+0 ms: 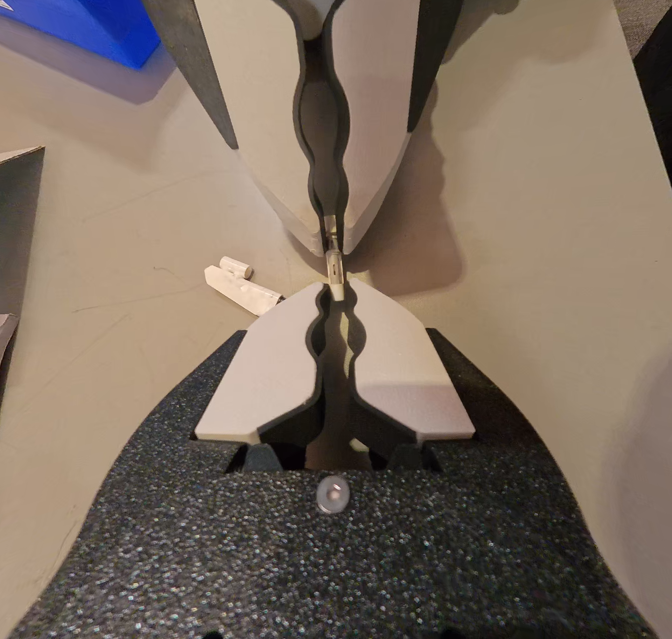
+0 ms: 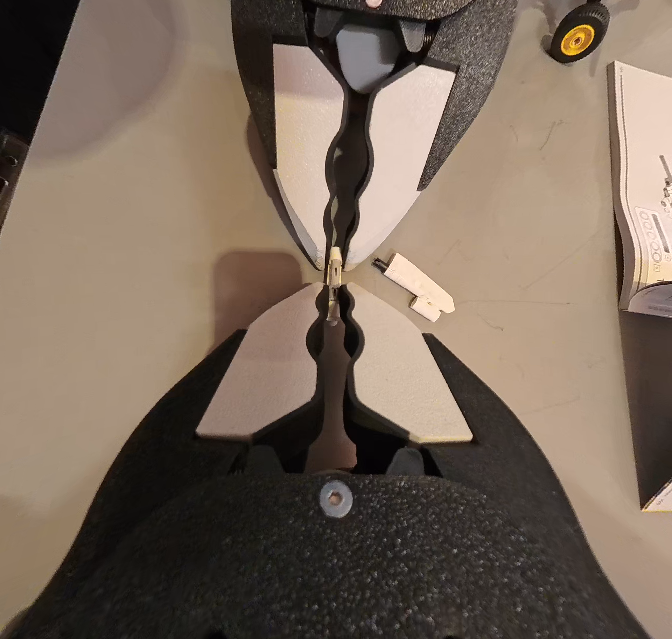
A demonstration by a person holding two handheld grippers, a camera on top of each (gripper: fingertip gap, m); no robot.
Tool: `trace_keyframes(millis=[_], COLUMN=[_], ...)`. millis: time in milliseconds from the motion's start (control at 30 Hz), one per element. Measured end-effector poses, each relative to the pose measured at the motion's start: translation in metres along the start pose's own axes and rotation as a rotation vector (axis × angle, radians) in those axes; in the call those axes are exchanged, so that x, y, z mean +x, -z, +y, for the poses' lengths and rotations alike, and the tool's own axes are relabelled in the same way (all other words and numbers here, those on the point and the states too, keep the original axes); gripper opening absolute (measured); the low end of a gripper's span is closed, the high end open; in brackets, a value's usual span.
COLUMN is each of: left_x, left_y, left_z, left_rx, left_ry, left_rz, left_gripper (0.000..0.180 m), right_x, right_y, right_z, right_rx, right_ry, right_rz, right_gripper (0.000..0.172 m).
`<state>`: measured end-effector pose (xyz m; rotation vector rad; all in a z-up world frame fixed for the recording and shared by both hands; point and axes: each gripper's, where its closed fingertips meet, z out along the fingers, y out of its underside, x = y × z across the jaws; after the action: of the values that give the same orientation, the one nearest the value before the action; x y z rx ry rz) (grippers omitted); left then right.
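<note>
My two grippers face each other tip to tip above a beige table [image 1: 527, 294]. A small cream pin [image 1: 334, 269] spans the gap between them. My left gripper [image 1: 336, 286] is shut on the pin's near end. The right gripper [image 1: 330, 236] comes in from the top and grips the far end. In the right wrist view my right gripper [image 2: 331, 296] is shut on the pin [image 2: 334, 276], and the left gripper [image 2: 335, 258] opposite pinches its cream end. A white part with a black peg [image 2: 418, 287] lies on the table beside the tips; it also shows in the left wrist view [image 1: 236, 287].
A blue box [image 1: 72, 14] stands at the far left, and a dark box edge [image 1: 22, 221] sits at the left border. An open instruction booklet [image 2: 640, 203] lies to the right. A black wheel with a yellow hub [image 2: 578, 40] stands at the far right. Less than 4 cm separates the two grippers' tips.
</note>
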<state>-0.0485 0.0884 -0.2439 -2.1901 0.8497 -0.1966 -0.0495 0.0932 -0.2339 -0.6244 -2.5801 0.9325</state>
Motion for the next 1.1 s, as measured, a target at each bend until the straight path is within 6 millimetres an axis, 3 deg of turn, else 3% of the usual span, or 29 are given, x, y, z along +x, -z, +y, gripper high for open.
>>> trace_keyframes(millis=[67, 133, 167, 233, 300, 467, 567, 700, 767, 900, 1100], left_x=[0.000, 0.012, 0.000, -0.001, 0.002, -0.001, 0.000, 0.001, 0.001, 0.000, -0.001], left_y=[0.000, -0.001, -0.005, -0.003, -0.003, -0.003, -0.002, -0.004, -0.003, -0.003, -0.002], left_z=[0.000, -0.018, -0.007, -0.006, -0.008, -0.005, -0.005, -0.003, -0.002, -0.002, -0.003], left_rx=[0.003, 0.074, -0.001, 0.016, 0.030, 0.022, 0.033, 0.015, 0.017, 0.018, 0.030], left_ry=[-0.001, 0.009, -0.013, 0.070, 0.048, 0.070, 0.074, 0.066, 0.077, 0.088, 0.108], left_rz=[-0.001, 0.060, -0.032, 0.011, 0.015, 0.001, 0.013, 0.024, 0.027, 0.026, 0.023], left_gripper=[0.006, 0.007, 0.007, 0.008, 0.007, 0.007, 0.008, 0.008, 0.008, 0.008, 0.008], right_x=[0.001, -0.004, -0.004, 0.012, 0.013, 0.031, 0.031, 0.022, 0.017, -0.017, -0.026], right_y=[0.002, 0.009, 0.005, 0.001, 0.006, 0.025, 0.027, 0.021, 0.029, 0.046, 0.069], right_z=[-0.005, -0.036, -0.034, -0.028, -0.034, -0.013, -0.005, 0.011, 0.010, 0.017, 0.032], right_rx=[0.027, 0.206, 0.145, 0.049, 0.109, 0.142, 0.166, 0.123, 0.137, 0.215, 0.242], right_ry=[-0.005, -0.046, -0.031, -0.014, -0.028, -0.135, -0.176, -0.171, -0.174, -0.302, -0.453], right_rz=[0.003, -0.041, -0.031, 0.120, 0.125, 0.187, 0.236, 0.278, 0.310, 0.294, 0.471], right_gripper=[0.005, 0.000, 0.000, 0.000, 0.000, 0.000, 0.000, 0.000, 0.000, 0.000, 0.000])
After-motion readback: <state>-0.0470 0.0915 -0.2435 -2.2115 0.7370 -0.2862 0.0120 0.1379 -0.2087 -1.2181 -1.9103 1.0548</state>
